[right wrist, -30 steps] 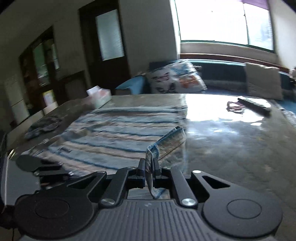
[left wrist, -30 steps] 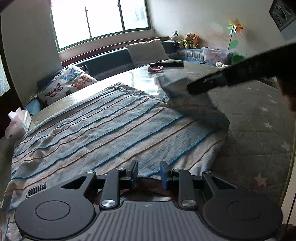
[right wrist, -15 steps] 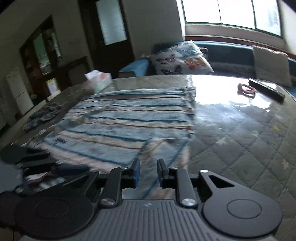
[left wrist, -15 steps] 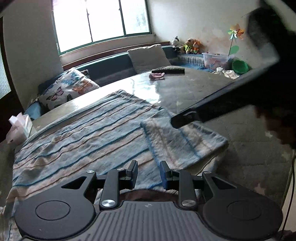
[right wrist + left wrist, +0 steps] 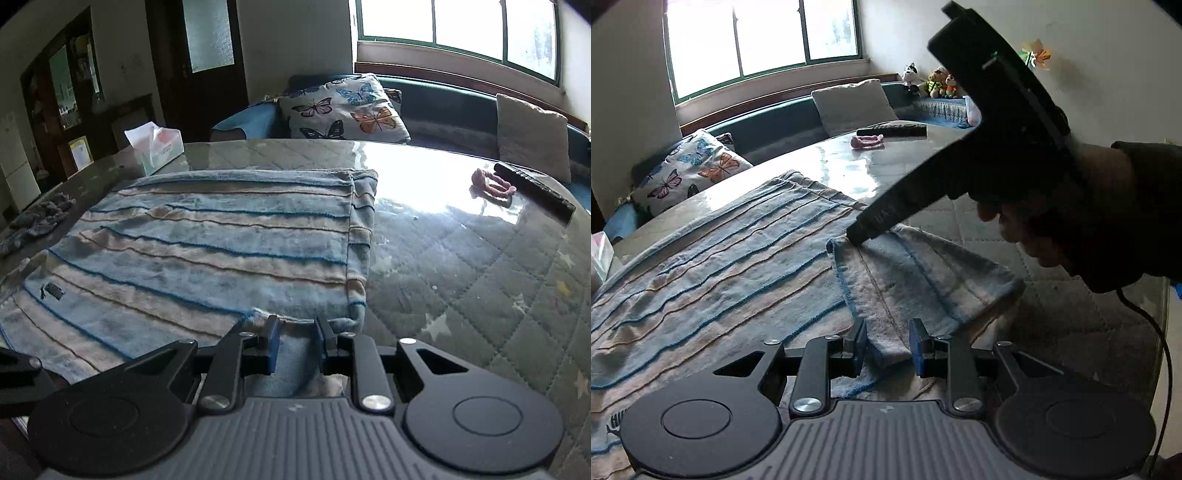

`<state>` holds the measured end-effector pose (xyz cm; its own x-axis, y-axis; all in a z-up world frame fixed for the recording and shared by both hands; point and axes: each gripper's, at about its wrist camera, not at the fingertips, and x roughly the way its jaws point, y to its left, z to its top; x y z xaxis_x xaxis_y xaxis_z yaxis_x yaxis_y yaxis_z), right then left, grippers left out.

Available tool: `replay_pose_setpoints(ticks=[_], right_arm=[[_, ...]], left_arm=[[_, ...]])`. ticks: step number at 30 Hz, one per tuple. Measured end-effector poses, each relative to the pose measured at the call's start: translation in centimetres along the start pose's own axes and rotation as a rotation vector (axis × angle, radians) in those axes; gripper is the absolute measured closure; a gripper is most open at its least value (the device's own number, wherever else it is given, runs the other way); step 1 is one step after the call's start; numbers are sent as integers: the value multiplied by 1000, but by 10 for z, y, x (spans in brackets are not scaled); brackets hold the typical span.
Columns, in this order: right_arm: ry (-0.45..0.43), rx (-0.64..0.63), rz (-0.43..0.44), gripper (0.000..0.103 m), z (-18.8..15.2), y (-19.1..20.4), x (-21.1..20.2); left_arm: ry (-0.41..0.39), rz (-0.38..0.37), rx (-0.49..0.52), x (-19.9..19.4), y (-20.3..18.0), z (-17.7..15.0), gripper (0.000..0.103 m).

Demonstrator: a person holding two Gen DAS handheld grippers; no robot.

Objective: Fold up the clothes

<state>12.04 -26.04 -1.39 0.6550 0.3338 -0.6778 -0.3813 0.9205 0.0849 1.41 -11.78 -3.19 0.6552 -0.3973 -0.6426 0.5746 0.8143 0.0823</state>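
A blue and beige striped garment [image 5: 713, 273] lies spread on the table. Its right part is folded back over it as a flap [image 5: 916, 273]. My left gripper [image 5: 886, 345] is open at the garment's near edge, with the flap's near end lying between its fingers. The right gripper [image 5: 858, 234], held in a hand [image 5: 1045, 225], touches the flap's far corner with its tip. In the right wrist view the right gripper [image 5: 295, 330] is open just above the garment [image 5: 207, 240], with cloth below its fingers.
The table [image 5: 480, 266] has a quilted cover under a glossy top. A remote control [image 5: 532, 188] and a pink item [image 5: 491, 184] lie at its far side, a tissue box [image 5: 155, 147] and a dark crumpled cloth [image 5: 37, 218] to the left. Cushions [image 5: 343, 107] line a bench behind.
The right gripper carried the garment's corner over the garment, opened and let it drop as a flat flap. The left gripper has come closer to the flap.
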Motion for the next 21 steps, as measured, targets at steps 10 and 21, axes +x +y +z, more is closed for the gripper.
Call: replay_pose_setpoints(ticks=[10,21], right_arm=[[23,-83,8,65,-18,20,-18],[1,-174,20,50,-47,52,-48]], left_arm=[[-14,61,-36,-17,12,-6,74],[-19,266,-172,-71,62,-41,74]])
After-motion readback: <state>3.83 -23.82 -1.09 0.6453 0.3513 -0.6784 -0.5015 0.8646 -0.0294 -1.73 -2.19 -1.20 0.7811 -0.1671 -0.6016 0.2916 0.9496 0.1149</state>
